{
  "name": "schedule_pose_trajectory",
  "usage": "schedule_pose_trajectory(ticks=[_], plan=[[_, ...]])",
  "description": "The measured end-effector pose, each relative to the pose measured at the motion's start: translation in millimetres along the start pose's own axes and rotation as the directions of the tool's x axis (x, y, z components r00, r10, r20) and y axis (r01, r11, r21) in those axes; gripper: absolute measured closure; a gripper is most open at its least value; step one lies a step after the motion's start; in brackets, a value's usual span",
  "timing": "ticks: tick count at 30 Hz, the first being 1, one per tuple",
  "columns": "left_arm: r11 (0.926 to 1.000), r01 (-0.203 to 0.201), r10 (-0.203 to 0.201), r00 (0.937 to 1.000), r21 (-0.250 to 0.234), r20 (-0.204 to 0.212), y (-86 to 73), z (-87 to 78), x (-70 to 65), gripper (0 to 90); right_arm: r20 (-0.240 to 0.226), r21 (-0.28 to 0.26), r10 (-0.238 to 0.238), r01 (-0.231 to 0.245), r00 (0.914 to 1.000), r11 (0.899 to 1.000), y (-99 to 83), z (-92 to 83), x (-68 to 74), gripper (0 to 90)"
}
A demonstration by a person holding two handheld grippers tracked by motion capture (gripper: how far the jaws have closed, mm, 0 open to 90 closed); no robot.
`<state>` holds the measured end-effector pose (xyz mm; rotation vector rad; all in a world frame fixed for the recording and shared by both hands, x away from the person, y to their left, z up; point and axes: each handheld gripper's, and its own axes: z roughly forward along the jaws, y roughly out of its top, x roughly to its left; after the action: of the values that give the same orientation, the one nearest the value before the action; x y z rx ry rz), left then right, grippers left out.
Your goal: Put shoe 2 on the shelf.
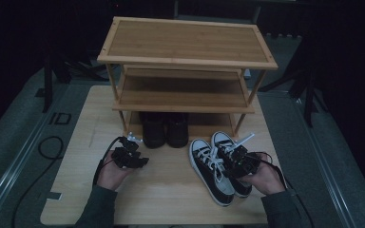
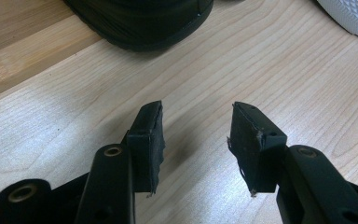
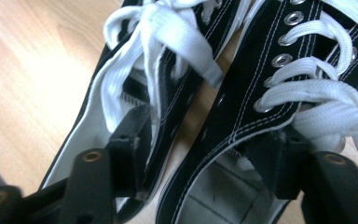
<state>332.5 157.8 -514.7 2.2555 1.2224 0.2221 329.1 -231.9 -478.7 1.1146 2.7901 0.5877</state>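
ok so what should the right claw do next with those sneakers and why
Probably close. The right claw has one jaw inside each sneaker, straddling their two touching inner walls, so squeezing would likely pinch the pair together for lifting toward the rack. The left claw is open over bare table.

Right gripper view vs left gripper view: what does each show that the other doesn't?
Right gripper view: sneakers' laces and eyelets, with the right gripper reaching into both openings, one jaw in each sneaker. Left gripper view: open left gripper over bare table, black shoe on the rack's bottom shelf. Both: the tabletop and some sneaker; the left gripper view catches just a white toe cap.
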Motion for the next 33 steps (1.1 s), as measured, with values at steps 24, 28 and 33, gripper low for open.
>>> schedule_pose_trajectory(ticks=[24,28,33], plan=[[1.0000,0.002,-0.002,1.0000,0.005,0.003,-0.6,2.4,0.3,54.6,0.045,0.024,0.058,-0.059,0.9973,0.998,7.8,21.3,6.0,57.2],[1.0000,-0.001,0.001,1.0000,0.009,0.002,-0.5,3.4,-0.4,54.5,0.038,0.024,0.070,-0.071,0.9968,0.997,8.0,21.9,6.4,59.4],[1.0000,0.000,0.000,1.0000,0.009,0.002,-0.5,3.4,-0.4,54.5,0.044,0.026,0.056,-0.058,0.9974,0.998,8.1,22.2,6.4,61.3]])
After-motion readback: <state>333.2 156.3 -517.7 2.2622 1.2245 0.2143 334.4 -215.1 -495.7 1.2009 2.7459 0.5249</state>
